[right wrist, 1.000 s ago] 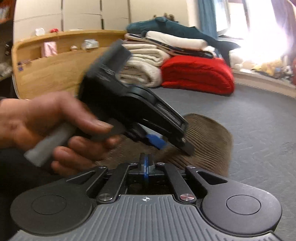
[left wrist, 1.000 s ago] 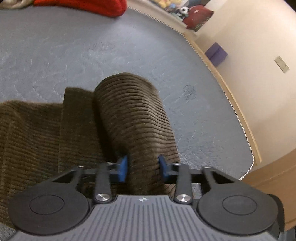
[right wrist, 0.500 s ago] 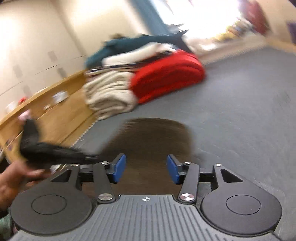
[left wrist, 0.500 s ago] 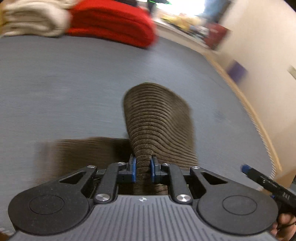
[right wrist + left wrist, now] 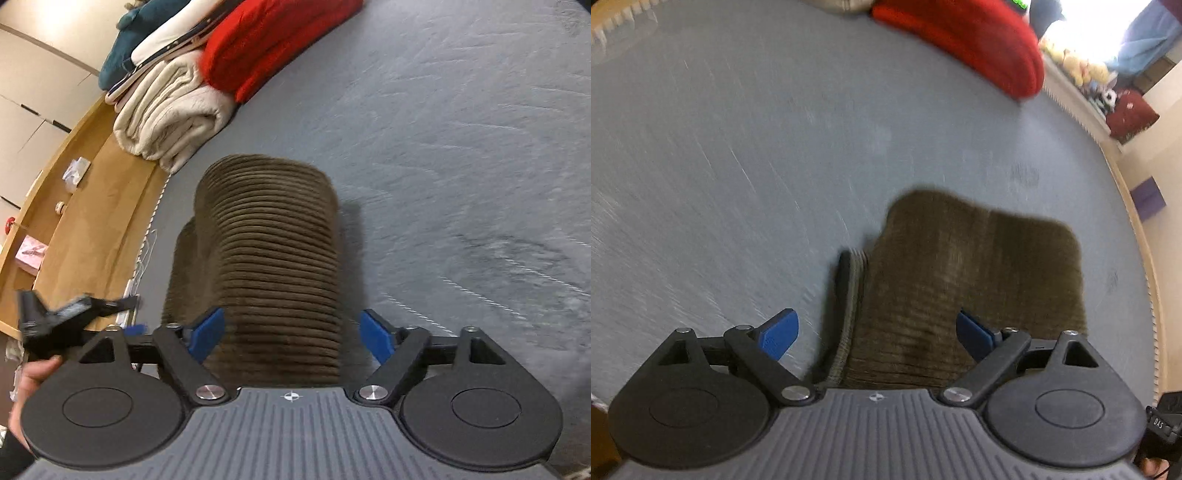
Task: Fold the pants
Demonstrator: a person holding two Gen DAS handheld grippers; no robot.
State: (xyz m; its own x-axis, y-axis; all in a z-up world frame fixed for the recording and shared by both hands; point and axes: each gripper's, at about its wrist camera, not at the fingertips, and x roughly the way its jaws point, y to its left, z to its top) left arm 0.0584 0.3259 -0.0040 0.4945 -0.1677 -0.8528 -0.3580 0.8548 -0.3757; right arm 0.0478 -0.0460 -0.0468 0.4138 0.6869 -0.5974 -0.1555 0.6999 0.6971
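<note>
The brown corduroy pants point(image 5: 975, 273) lie folded in a compact stack on the grey bed cover point(image 5: 738, 147). My left gripper point(image 5: 877, 338) is open above the stack's near left edge, its blue pads apart and holding nothing. In the right wrist view the pants point(image 5: 273, 266) run away from me as a ribbed fold. My right gripper point(image 5: 293, 336) is open, its pads either side of the fold without pinching it. The left gripper point(image 5: 66, 317) shows at the left edge of the right wrist view, held by a hand.
A red blanket point(image 5: 273, 48), a cream blanket point(image 5: 173, 110) and other folded bedding are stacked at the far side of the bed. A wooden ledge point(image 5: 92, 221) with small items runs along the left. The wall and bed edge point(image 5: 1145, 236) are to the right.
Both grippers have opened: the left let go of the pants fold it was pinching, the right spread wider. The pants now lie as a folded stack, and both cameras tilted downward.
</note>
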